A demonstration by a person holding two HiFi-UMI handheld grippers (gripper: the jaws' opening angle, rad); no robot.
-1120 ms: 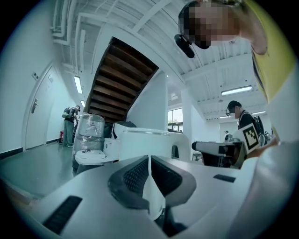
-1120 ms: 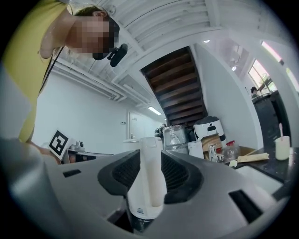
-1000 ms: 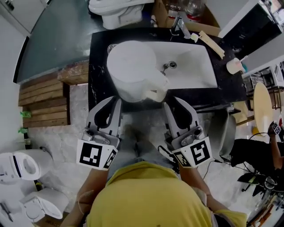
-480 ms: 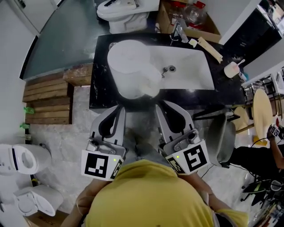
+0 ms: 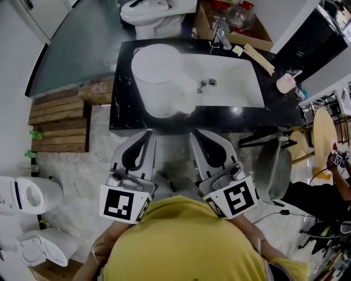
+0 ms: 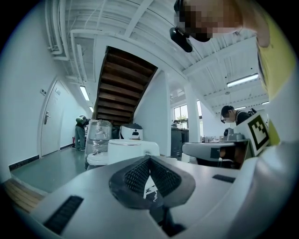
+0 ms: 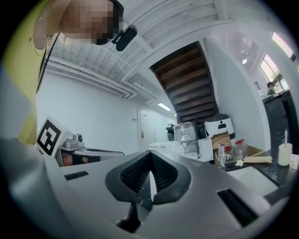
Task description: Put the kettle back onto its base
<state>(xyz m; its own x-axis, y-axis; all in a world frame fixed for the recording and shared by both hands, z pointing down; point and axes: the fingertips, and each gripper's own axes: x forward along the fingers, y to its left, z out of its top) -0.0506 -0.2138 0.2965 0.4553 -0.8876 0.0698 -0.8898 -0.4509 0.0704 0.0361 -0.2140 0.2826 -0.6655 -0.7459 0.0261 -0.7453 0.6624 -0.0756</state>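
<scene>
A white kettle [image 5: 162, 82] stands on the black counter [image 5: 123, 110], left of the sink basin, with its handle toward the counter's near edge. Its base is hidden beneath it. My left gripper [image 5: 147, 133] and right gripper [image 5: 194, 134] hover just in front of the counter's near edge, side by side and apart from the kettle. Both are shut on nothing. In the left gripper view the shut jaws [image 6: 149, 161] point level at the kettle [image 6: 133, 149]. The right gripper view shows its shut jaws [image 7: 150, 170] with the kettle [image 7: 164, 146] beyond them.
A white sink basin [image 5: 230, 82] with a faucet [image 5: 222, 35] fills the counter's right half. A white cup [image 5: 287, 83] stands at its right end. A toilet [image 5: 156, 16] sits behind the counter, wooden pallets [image 5: 57, 123] to the left, a grey chair [image 5: 274, 164] to the right.
Both grippers have drawn back from the kettle's sides toward the person. The kettle stays standing on the counter.
</scene>
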